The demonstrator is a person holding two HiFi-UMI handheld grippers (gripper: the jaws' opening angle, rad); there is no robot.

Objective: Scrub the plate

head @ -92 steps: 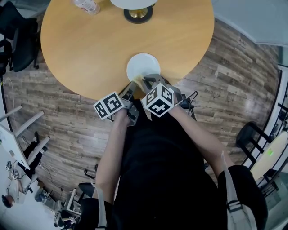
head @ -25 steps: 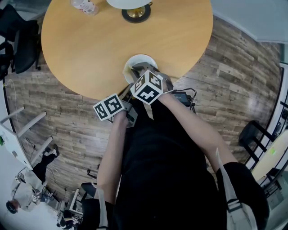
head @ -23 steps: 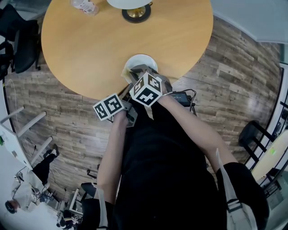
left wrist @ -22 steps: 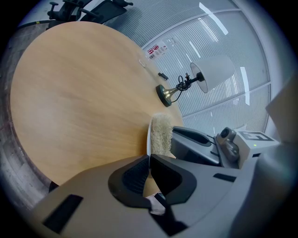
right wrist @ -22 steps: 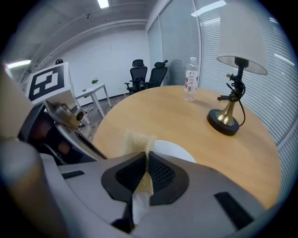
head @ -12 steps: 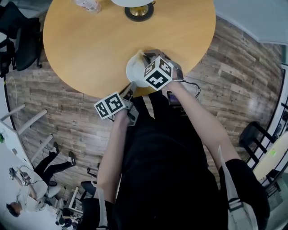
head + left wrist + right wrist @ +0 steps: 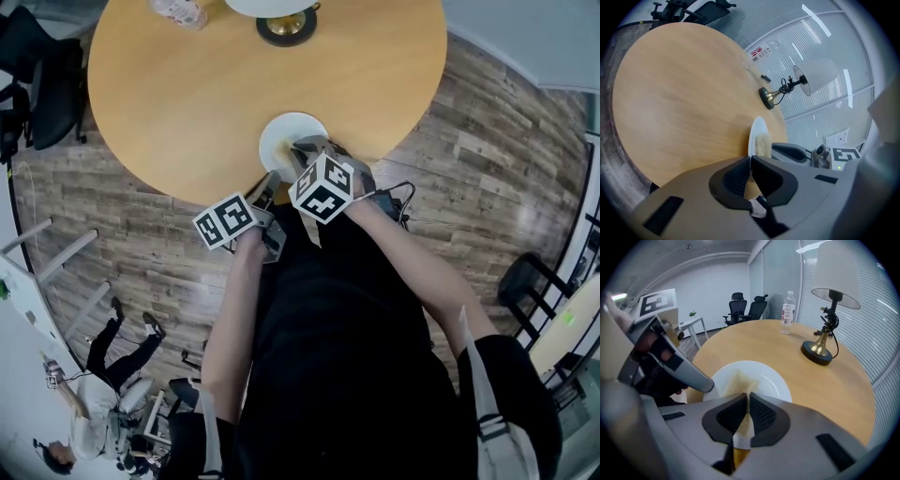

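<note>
A white plate (image 7: 289,137) lies near the front edge of the round wooden table (image 7: 187,84). My left gripper (image 7: 750,159) is shut on the plate's near rim, and the plate (image 7: 756,133) shows edge-on past its jaws. My right gripper (image 7: 747,395) is shut on a tan sponge (image 7: 738,379), which rests on the plate (image 7: 769,380). In the head view the right gripper (image 7: 306,153) is over the plate's near right part, and the left gripper (image 7: 265,186) is at its near left rim. The sponge (image 7: 763,144) also shows in the left gripper view.
A lamp with a white shade (image 7: 836,273) and a dark round base (image 7: 817,354) stands at the far side of the table. Next to it stands a water bottle (image 7: 787,305). Office chairs (image 7: 746,308) stand beyond the table, on a wood-plank floor (image 7: 506,169).
My right gripper swept the sponge across the plate, out to the far right and back toward the near edge. The left gripper kept its hold on the rim.
</note>
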